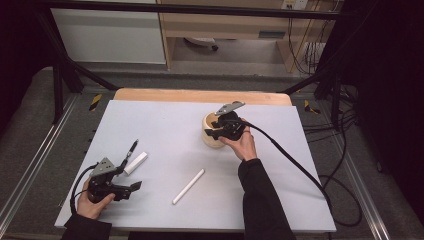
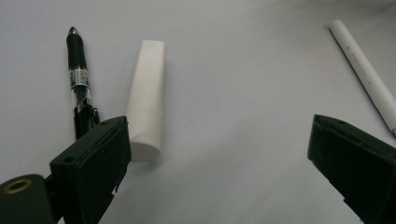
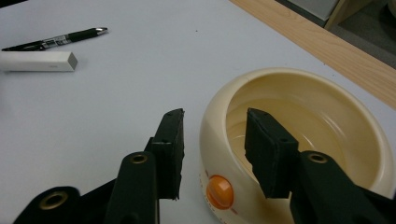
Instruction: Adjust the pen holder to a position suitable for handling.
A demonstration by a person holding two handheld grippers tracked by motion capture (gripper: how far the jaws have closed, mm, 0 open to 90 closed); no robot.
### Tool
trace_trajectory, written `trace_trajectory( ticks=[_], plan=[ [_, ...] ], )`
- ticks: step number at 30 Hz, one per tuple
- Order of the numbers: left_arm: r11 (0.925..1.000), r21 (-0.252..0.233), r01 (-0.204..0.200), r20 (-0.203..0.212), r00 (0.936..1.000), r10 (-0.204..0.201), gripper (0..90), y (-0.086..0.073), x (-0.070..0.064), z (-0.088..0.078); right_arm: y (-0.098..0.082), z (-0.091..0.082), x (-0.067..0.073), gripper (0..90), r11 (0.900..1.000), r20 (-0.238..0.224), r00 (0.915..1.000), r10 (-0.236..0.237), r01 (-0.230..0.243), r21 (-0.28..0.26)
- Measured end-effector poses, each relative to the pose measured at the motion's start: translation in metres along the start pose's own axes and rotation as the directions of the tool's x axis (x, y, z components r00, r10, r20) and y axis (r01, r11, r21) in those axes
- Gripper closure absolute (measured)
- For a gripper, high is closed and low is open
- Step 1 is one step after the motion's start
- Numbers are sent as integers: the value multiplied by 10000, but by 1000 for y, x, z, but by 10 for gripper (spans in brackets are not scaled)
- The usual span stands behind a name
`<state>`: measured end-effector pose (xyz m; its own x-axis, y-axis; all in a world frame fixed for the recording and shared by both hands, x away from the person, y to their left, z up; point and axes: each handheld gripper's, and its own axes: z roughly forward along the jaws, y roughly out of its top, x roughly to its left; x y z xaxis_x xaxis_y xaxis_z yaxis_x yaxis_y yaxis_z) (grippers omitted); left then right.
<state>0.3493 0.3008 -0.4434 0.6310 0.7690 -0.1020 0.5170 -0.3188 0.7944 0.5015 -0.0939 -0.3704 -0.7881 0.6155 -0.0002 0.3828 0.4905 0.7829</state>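
The round cream plastic bowl's rim is straddled by the right gripper, jaws part-open, not yet clamped. The left gripper is spread wide, empty. If pinched off-centre, the bowl could be tipped.

- Light falls evenly from overhead onto the pale table, while the room's sides sink into near black.
- Shadows are soft and short; the white stick casts a faint one.
- All three pictures are slightly soft and grainy.
- The cream bowl shows mild glare along its rim.
- In both gripper views the near jaws are blurred.
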Motion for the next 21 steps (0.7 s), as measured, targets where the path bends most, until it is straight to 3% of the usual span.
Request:
trace_trajectory(
  ticks=[10,21],
  plan=[
    [10000,10,-9,5,10000,9,59,0,0,0,-2,9,-4,687,9994,-65,9997,-251,252,222],
    [10000,9,-31,19,10000,31,60,0,0,0,-1,8,-4,755,9988,-496,9983,-300,319,374]
  ],
)
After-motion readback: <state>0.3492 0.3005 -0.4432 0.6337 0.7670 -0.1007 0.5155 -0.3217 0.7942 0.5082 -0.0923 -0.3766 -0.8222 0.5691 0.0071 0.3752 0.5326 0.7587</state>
